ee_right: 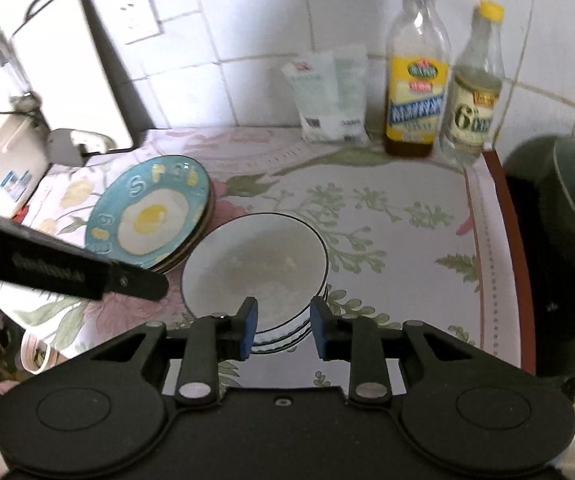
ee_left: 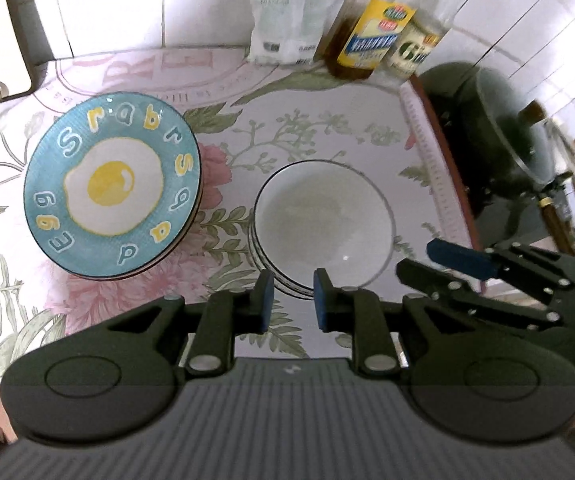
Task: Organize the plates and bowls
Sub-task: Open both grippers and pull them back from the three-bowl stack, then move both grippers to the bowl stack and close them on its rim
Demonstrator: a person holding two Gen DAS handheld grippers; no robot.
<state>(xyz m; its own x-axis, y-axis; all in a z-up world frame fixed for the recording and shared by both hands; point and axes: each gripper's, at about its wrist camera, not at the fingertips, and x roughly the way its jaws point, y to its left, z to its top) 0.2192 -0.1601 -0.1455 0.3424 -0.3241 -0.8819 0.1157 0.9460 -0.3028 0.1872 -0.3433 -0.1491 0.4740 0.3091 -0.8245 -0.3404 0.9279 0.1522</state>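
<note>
Bowls (ee_left: pixel 323 220) stacked on desk (ee_left: pixel 347 128), top one empty. Plates (ee_left: pixel 111 184) stacked beside. Left gripper (ee_left: pixel 290 300) and right gripper (ee_right: pixel 282 328) fingers parted, gripping nothing.

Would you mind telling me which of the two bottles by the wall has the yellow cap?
The clear bottle on the right; the oil bottle beside it has a brownish cap and yellow label.

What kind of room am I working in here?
Most likely a home kitchen counter: tiled wall, oil bottle and vinegar bottle at the back, a dark wok beside the floral cloth.
</note>
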